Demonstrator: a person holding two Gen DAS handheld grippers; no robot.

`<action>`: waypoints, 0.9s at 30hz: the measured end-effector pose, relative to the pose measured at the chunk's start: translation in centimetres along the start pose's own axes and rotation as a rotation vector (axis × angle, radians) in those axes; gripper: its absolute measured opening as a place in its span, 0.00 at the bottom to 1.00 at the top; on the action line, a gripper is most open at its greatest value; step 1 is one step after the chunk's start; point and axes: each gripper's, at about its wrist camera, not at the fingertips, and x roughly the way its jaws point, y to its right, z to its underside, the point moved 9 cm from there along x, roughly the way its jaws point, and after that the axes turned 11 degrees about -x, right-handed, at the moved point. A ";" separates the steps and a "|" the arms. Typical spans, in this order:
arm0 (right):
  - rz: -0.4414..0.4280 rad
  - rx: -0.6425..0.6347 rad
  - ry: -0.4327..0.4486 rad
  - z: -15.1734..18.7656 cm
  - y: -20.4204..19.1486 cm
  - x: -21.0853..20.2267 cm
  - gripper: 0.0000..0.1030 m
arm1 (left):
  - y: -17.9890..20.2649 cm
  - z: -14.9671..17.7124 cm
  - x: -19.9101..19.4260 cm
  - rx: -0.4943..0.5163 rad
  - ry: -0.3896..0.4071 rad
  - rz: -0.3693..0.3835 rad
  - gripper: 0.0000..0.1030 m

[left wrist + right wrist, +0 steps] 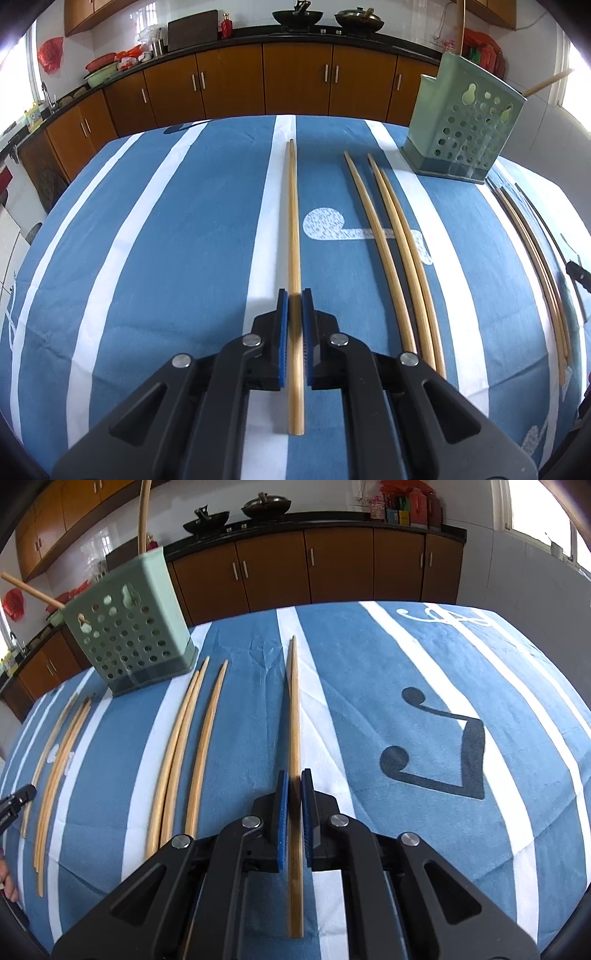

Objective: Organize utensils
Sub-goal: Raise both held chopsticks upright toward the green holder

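L gripper (294, 308): blue-padded fingers (283, 332) nearly closed, straddling a chopstick pair (293, 236) lying flat on the tabletop (147, 258). Pads sit just beside the sticks on both sides; can't tell if they actually touch. The pair runs straight ahead between the fingers, butt ends behind the pads, tips pointing away.

R gripper (294, 788): same setup, fingers (282, 812) narrowed around another chopstick pair (294, 720) on the cloth, pads close on both sides, contact unclear. Sticks lie along the finger axis, tips fwd.

Outward, L view: 3 loose chopsticks (391, 254) right of the fingers, roughly parallel to the straddled pair. Further right, a bundle (532, 266) near the frame edge, w/ part of the other gripper beside it. Green perforated holder (461, 125) fwd-right, at the far tabletop edge, w/ two sticks standing in it.

R view: 3 loose sticks (188, 753) left of the fingers, another bunch (59, 771) further left. Holder (133, 627) fwd-left, tilted in the fisheye, one chopstick (142, 517) upright in it and one leaning left.

Cloth is blue w/ white stripes and music-note print. Bkgd: brown cabinets (295, 81), woks on the counter.
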 end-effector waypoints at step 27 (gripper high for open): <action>0.000 0.040 0.278 -7.2 0.9 -9.0 0.07 | 0.9 -9.3 -12.1 -0.085 0.313 0.135 0.08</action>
